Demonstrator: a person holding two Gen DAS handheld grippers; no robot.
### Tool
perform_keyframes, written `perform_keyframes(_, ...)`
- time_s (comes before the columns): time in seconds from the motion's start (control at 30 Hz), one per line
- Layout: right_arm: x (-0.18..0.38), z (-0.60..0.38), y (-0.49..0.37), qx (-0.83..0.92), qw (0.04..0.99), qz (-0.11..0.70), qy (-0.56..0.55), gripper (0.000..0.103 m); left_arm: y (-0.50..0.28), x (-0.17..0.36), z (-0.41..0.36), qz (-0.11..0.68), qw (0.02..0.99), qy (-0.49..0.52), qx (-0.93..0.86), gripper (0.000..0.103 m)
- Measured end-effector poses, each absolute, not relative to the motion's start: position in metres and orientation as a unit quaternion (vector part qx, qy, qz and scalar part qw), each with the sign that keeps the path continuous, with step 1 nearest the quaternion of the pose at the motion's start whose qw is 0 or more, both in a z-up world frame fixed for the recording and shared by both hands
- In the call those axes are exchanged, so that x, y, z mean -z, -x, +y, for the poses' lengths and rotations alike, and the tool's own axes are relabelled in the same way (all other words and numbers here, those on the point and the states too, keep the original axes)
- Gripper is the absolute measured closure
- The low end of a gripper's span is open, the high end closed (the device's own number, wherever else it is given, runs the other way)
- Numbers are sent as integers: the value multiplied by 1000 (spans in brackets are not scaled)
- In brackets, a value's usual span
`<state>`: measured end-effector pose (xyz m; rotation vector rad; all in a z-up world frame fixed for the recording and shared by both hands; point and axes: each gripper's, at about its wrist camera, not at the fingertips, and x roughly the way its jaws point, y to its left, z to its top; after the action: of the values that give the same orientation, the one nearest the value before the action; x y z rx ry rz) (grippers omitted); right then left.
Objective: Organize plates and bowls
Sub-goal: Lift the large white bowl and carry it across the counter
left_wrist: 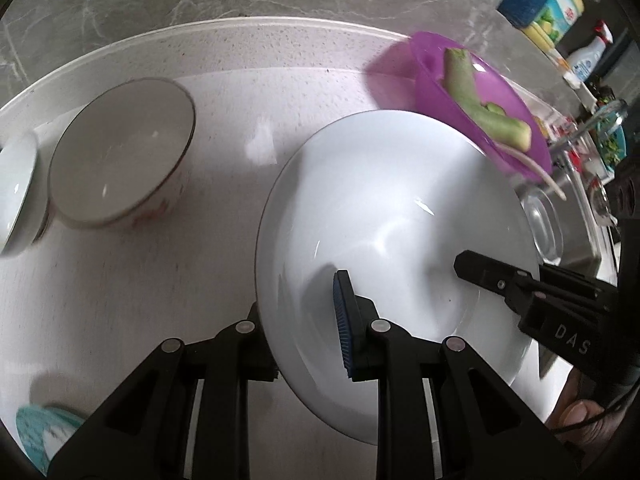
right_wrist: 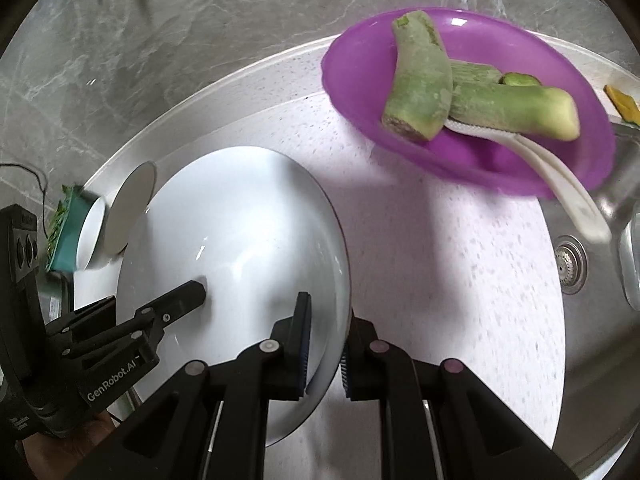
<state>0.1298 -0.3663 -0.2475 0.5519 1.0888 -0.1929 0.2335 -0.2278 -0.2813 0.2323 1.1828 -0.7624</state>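
A large white bowl (left_wrist: 380,200) (right_wrist: 240,216) is held tilted over the speckled white counter (left_wrist: 224,120) by both grippers. My left gripper (left_wrist: 300,304) is shut on its left rim, blue pad inside, the other finger behind the wall. My right gripper (right_wrist: 328,316) is shut on the opposite rim, one pad inside and one outside. Each gripper shows in the other's view: the right gripper (left_wrist: 472,268) and the left gripper (right_wrist: 192,292). A beige bowl (left_wrist: 120,152) with a dark rim and a small white bowl (left_wrist: 16,196) stand at the left.
A purple plate (left_wrist: 472,108) (right_wrist: 472,80) with cut green vegetable pieces (right_wrist: 424,80) and a white utensil (right_wrist: 560,176) sits at the back right. A steel sink (right_wrist: 600,320) with a drain lies to the right. A teal dish (right_wrist: 68,220) sits beyond the bowls.
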Motion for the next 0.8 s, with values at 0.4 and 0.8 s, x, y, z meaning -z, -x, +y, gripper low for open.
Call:
perform_keyframes(0.4,258,-321,-77,77,797,538,-263,88,-167,298,-177,564,730,-128,365,83)
perform_keyframes(0.8,269,-314,-45,87,785,548,-277,88,-135,313,-174,565,709,-159,390,83)
